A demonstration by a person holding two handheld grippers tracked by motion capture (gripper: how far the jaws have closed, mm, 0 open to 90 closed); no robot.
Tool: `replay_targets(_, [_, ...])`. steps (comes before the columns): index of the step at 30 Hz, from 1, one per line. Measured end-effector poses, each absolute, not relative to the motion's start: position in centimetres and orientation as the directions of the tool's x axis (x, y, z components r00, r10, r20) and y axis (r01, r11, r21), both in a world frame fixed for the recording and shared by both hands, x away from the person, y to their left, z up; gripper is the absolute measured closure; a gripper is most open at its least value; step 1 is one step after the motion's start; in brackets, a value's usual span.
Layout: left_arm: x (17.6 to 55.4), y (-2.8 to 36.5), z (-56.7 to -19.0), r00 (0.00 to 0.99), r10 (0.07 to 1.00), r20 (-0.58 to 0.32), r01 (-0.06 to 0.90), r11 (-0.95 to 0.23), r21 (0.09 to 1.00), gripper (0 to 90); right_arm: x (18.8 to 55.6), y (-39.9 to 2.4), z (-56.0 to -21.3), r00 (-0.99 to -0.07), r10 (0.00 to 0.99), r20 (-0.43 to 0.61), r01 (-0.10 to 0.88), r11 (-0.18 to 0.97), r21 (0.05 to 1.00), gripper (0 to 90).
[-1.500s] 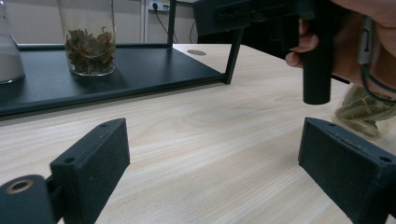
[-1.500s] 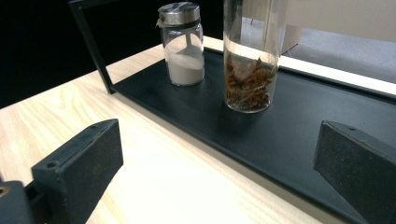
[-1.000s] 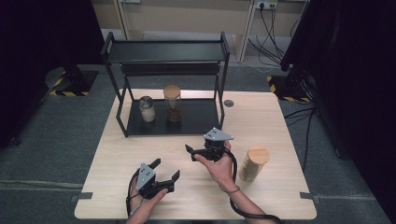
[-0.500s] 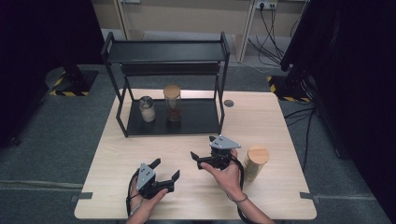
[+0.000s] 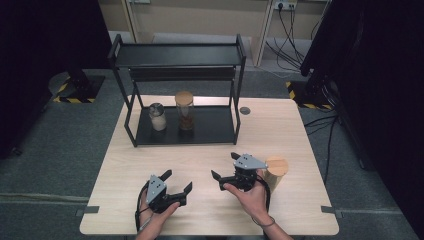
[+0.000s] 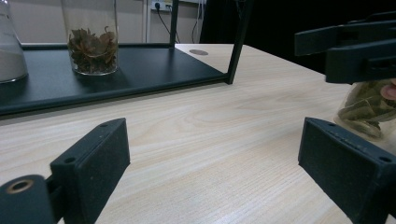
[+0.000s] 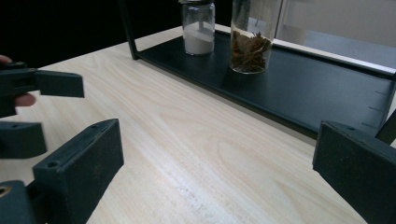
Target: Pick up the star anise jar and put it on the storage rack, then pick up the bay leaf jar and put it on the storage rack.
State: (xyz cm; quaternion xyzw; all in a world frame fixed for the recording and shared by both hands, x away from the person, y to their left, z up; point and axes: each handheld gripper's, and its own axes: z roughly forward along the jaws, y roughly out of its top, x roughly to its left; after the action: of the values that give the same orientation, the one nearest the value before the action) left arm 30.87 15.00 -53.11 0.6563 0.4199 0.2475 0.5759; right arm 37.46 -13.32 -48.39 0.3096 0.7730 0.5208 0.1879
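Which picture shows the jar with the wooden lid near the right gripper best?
The high view: the jar with the wooden lid shows lid and side beside the right gripper. The left gripper view catches just its leafy bottom at the edge.

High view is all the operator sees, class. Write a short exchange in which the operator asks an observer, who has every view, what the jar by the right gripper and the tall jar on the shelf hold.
Operator: What is inside the lidded jar beside the right gripper?
Observer: The left gripper view shows pale green dried leaves in it.
Operator: And the tall jar on the shelf?
Observer: The right gripper view shows brown, crumpled dried leaves filling its lower part.
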Motion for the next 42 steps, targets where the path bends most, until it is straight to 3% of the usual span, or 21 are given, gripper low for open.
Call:
replay_targets(29, [30.9, 14.9, -53.1, 0.518, 0.839, -0.167, 0.272, 0.023, 0.962, 8.3, 28.8, -19.5, -49.6, -0.776, 0.622, 0.099, 0.311, 0.241, 0.919, 2.8])
replay_targets(42, [30.9, 14.9, -53.1, 0.516, 0.840, -0.168, 0.276, 0.022, 0.961, 8.3, 24.4, -26.1, -48.2, -0.692, 0.714, 0.104, 0.345, 0.201, 0.917, 3.5])
